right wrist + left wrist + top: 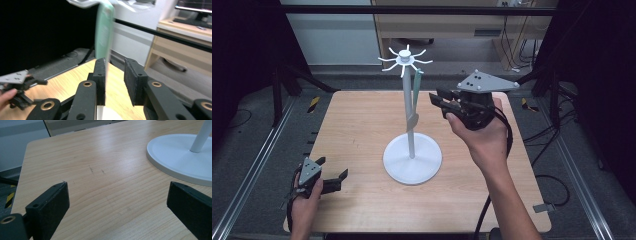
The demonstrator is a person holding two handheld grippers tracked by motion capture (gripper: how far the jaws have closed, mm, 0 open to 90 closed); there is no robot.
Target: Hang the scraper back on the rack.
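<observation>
A: Where is the green strip (416, 95)?

B: It hangs from one of the white hooks (405, 58) at the top of the stand (412, 159), close beside the stand's pole. The stand's round base sits near the middle of the desk (357, 130), a little toward the far edge.

A: And the right tongs (435, 99)?

B: Held up above the desk's far right part, pointing at the strip. In the right gripper view the jaws stand a little apart with a gap between them. The strip shows blurred just above and beside the left jaw; I cannot tell whether it touches that pad, but nothing is pinched.

A: The left tongs (332, 175)?

B: Low by the near left corner of the desk, in the person's hand. In the left gripper view the jaws are spread wide over bare wood, and the edge of the stand's base lies beyond the right jaw.
</observation>
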